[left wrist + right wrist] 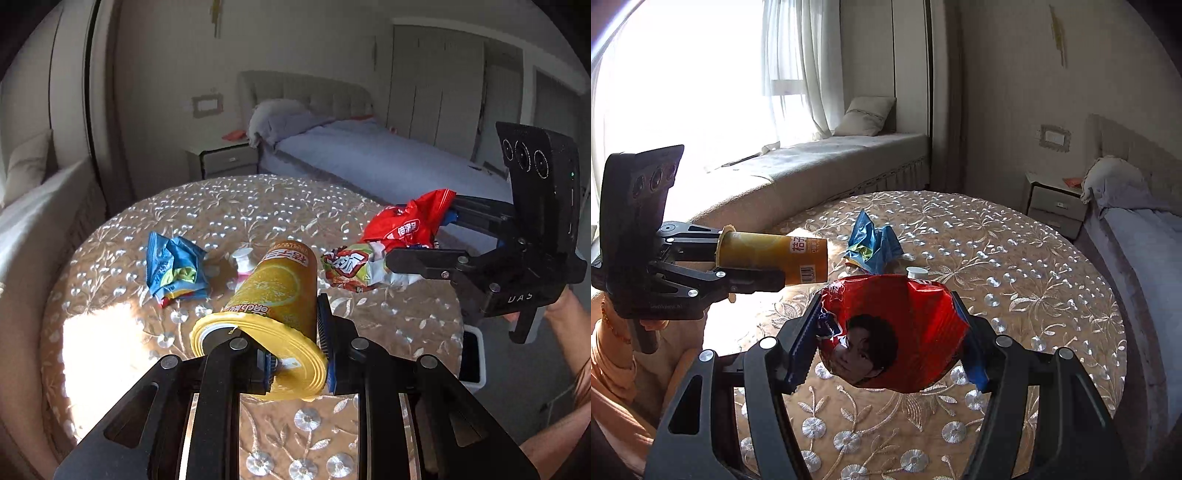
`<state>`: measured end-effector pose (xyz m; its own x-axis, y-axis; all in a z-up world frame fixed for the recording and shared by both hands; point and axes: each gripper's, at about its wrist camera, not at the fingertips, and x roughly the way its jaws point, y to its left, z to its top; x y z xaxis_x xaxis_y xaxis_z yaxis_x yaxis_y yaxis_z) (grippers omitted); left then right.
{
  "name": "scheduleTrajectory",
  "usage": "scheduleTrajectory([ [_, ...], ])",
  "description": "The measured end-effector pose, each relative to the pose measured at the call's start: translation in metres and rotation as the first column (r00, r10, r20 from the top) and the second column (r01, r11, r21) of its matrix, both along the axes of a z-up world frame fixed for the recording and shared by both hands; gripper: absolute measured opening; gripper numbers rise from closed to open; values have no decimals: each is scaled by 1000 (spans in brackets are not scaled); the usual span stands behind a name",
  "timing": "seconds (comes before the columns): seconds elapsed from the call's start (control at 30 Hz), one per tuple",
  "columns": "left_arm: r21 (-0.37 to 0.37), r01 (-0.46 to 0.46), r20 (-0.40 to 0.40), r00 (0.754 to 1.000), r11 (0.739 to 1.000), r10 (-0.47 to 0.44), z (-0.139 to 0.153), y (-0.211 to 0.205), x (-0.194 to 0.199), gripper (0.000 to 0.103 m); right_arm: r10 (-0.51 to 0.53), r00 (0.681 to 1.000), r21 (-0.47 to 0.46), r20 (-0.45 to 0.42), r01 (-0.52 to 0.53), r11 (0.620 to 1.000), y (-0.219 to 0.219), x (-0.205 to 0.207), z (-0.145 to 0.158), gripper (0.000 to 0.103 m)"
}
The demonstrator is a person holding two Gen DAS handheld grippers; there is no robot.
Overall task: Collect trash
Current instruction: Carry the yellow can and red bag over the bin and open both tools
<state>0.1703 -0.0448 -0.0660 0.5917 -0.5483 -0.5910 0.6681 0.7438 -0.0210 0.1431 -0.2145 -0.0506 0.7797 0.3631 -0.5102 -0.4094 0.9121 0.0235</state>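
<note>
The left gripper [297, 354] was closed tight on a yellow cup [275, 295]. One finger went inside the cup's open mouth and the other pressed on its outside wall. The cup lay on its side in the air, with its bottom pointing to 12 o'clock, above the round table [258, 206] with the gold flowery cloth.

In the right wrist view, the right gripper [892, 332] was closed on a puffy red bag [897, 332] with a face printed on it. The two fingers squeezed the bag from both sides and held it up over the table.

A bit farther on the table, at 11 o'clock from the cup in the left view, a crumpled blue wrapper [175, 267] lay flat on the cloth. Just beside it, half hidden behind the cup, stood a small white and pink bottle [243, 264]. At 2 o'clock a green and red wrapper [349, 267] lay crumpled, right under the red bag.

Off the table edge at 3 o'clock a white bin [471, 354] sat on the floor.

Far back at 1 o'clock was a bed [369, 155] with a gray cover, and a small nightstand [221, 158] stood next to it at 11 o'clock
</note>
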Motion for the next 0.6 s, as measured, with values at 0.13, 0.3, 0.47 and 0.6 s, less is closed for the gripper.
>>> scheduleTrajectory([
  [0.13, 22, 69, -1, 998, 997, -69, -3, -39, -25, 19, -52, 999, -9, 3, 52, 999, -24, -30, -3, 66],
  [0.3, 59, 150, 6, 989, 987, -150, -8, -85, -51, 19, -127, 992, -13, -10, 127, 992, -60, -66, -14, 66],
  [0.47, 99, 225, 15, 974, 969, -228, -14, -133, -75, 19, -204, 978, -22, -28, 204, 979, -95, -98, -24, 66],
  [0.6, 142, 287, 27, 956, 947, -293, -24, -176, -94, 19, -271, 961, -48, -46, 269, 962, -123, -122, -36, 66],
])
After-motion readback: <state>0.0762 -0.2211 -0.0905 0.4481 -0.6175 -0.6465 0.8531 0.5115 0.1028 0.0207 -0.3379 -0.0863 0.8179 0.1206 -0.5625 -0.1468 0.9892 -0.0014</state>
